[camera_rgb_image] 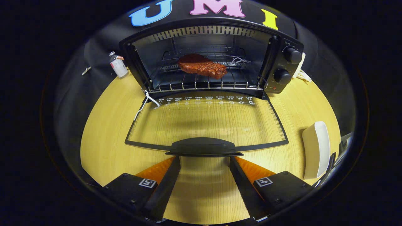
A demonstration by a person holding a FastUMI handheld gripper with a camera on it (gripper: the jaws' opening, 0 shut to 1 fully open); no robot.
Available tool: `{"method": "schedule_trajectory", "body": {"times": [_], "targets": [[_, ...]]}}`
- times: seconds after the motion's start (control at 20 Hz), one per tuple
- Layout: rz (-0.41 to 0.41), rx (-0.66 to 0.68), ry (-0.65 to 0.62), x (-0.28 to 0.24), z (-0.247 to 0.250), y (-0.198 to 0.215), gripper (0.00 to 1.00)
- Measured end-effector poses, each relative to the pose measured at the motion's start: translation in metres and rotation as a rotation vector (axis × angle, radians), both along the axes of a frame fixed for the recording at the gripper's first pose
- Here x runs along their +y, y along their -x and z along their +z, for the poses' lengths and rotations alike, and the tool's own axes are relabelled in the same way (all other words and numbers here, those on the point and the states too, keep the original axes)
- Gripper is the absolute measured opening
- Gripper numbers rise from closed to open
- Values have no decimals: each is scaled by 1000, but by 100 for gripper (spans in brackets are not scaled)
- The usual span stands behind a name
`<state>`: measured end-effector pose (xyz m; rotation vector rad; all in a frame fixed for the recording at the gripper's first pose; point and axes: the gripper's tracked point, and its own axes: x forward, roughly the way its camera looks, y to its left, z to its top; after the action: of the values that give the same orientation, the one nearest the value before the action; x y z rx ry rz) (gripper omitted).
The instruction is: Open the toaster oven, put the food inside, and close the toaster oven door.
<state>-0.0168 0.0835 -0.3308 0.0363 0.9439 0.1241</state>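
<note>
My gripper [204,161]: my two fingers are wide apart; they hold nothing; their tips sit just under the door handle [202,147], one at each end
Toaster oven [210,59]: it stands on the wooden table [106,131]; its glass door [207,121] is folded all the way down, flat toward me
Food [202,66]: a brown steak; it lies on the wire rack [201,82] inside the oven
Knobs [287,66]: two, on the oven's right side
Small bottle [118,65]: just left of the oven
White dish [316,149]: on the table, right of the door
</note>
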Motion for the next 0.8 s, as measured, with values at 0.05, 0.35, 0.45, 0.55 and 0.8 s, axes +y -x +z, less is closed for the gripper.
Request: {"method": "schedule_trajectory", "body": {"times": [0.05, 0.35, 0.45, 0.55, 0.8], "targets": [[-1, -5, -6, 0, 3, 1, 98], [20, -77, -29, -1, 28, 5, 97], [33, -110, -30, -2, 39, 6, 97], [37, -146, -36, -2, 51, 4, 97], [19, -196, -73, -2, 75, 0, 97]]}}
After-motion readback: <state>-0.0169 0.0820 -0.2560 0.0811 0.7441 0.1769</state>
